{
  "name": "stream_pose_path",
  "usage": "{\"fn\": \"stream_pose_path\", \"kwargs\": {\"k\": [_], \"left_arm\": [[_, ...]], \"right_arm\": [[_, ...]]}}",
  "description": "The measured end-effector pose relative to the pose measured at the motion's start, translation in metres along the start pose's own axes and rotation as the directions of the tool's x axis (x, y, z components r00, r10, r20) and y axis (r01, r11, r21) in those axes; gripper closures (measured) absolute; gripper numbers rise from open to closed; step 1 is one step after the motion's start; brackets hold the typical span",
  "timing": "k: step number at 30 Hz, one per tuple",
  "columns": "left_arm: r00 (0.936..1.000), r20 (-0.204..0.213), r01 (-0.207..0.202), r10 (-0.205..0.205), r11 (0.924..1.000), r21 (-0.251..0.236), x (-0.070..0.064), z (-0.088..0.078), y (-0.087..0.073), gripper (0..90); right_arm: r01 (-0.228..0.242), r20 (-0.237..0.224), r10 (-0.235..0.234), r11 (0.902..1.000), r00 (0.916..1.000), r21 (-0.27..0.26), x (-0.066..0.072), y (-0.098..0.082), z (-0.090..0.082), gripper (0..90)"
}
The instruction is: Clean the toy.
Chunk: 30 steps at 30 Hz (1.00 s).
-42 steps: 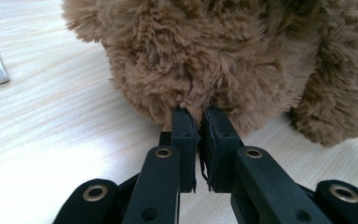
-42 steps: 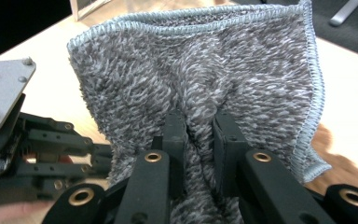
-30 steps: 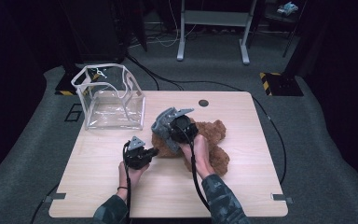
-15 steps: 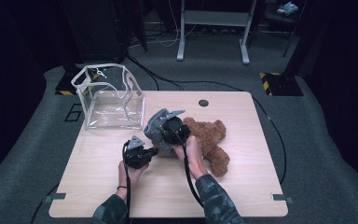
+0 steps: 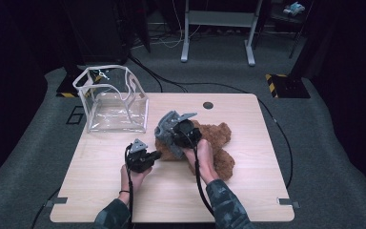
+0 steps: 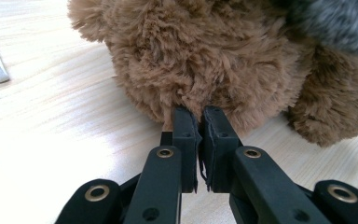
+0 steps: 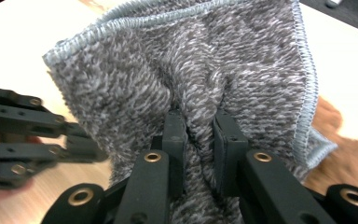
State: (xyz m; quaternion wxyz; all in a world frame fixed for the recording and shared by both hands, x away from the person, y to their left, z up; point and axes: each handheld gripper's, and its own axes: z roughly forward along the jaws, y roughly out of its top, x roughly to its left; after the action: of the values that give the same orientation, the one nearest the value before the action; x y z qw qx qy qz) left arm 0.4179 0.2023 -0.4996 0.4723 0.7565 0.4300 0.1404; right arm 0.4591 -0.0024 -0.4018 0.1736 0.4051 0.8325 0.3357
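Observation:
A brown teddy bear [image 5: 218, 139] lies on the wooden table [image 5: 248, 191], right of centre. My left gripper [image 5: 158, 154] lies low on the table at the bear's left side. Its jaws are shut on a tuft of the bear's fur [image 6: 205, 51], seen up close in the left gripper view [image 6: 199, 116]. My right gripper [image 5: 172, 133] hangs just above the bear's left part, shut on a bunched grey knitted cloth [image 5: 166, 128]. In the right gripper view [image 7: 200, 123] the cloth [image 7: 191, 60] spreads beyond the jaws, the left gripper [image 7: 91, 150] lies at the left, and the bear [image 7: 349, 154] shows at the right.
A clear plastic bag with white edging [image 5: 114, 102] stands open at the table's back left. A round dark hole [image 5: 208, 105] sits near the far edge. Cables run over the grey floor behind the table.
The right gripper with the grey cloth shifted a little to the left, then back to the right, uncovering more of the bear. The left gripper has stayed in place on the fur.

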Motion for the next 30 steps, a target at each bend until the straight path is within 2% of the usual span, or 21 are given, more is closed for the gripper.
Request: {"fn": "stream_pose_path", "kwargs": {"k": [2,4,7,10,13,15,16,18,21,23,24,30], "left_arm": [[1.0,-0.001,-0.005,0.005,1.0,0.002,0.0,0.0,0.0,84.4],[1.0,-0.003,0.005,-0.005,1.0,-0.003,-0.001,0.0,0.0,84.3],[1.0,-0.003,0.007,-0.007,1.0,0.001,-0.001,0.001,0.0,84.4],[1.0,-0.004,0.007,-0.007,1.0,0.001,-0.001,0.001,-0.001,84.5],[1.0,-0.006,0.008,-0.008,0.9999,0.006,-0.001,0.001,0.0,84.5],[1.0,-0.001,0.007,-0.007,1.0,0.004,0.0,0.001,-0.001,84.5],[1.0,0.0,0.009,-0.009,1.0,0.002,0.0,0.001,-0.001,84.6],[0.9999,-0.003,0.011,-0.011,0.9999,0.001,0.0,0.0,-0.001,84.6],[0.9998,-0.002,0.019,-0.019,0.9998,0.007,0.0,0.0,-0.001,84.9],[1.0,0.001,0.006,-0.006,0.9999,0.011,-0.001,0.0,0.0,85.0],[1.0,-0.001,0.006,-0.006,0.9999,0.011,0.0,0.0,0.0,85.0],[1.0,-0.004,0.004,-0.004,0.9999,0.014,0.0,0.0,0.0,85.5]], "right_arm": [[-0.023,0.0,0.023,0.9997,0.9997,0.0,-0.008,-0.004,-0.001,77.9],[-0.017,0.006,0.017,0.9998,0.9998,-0.006,-0.01,-0.006,-0.003,77.8],[-0.013,0.013,0.013,0.9995,0.9998,-0.028,-0.005,-0.004,-0.006,77.8],[0.008,-0.003,-0.009,0.9991,1.0,-0.041,0.002,0.002,-0.004,77.7],[0.044,0.012,-0.044,0.9989,0.999,-0.016,0.008,0.004,0.002,77.8],[0.01,0.018,-0.01,0.9999,0.9998,-0.007,0.005,0.002,0.002,77.9],[0.026,0.03,-0.026,0.9996,0.9992,-0.005,0.001,0.002,0.002,77.9],[0.025,0.048,-0.026,0.9997,0.9985,0.007,-0.005,-0.002,0.0,78.0],[-0.023,0.053,0.022,0.9997,0.9984,0.013,-0.018,-0.01,-0.005,78.2],[-0.02,0.072,0.018,0.9996,0.9972,0.018,-0.026,-0.017,-0.009,78.3],[-0.04,0.078,0.038,0.999,0.9962,0.019,-0.03,-0.02,-0.012,78.3],[-0.092,0.104,0.091,0.9957,0.9904,0.003,-0.055,-0.034,-0.027,78.4]]}}
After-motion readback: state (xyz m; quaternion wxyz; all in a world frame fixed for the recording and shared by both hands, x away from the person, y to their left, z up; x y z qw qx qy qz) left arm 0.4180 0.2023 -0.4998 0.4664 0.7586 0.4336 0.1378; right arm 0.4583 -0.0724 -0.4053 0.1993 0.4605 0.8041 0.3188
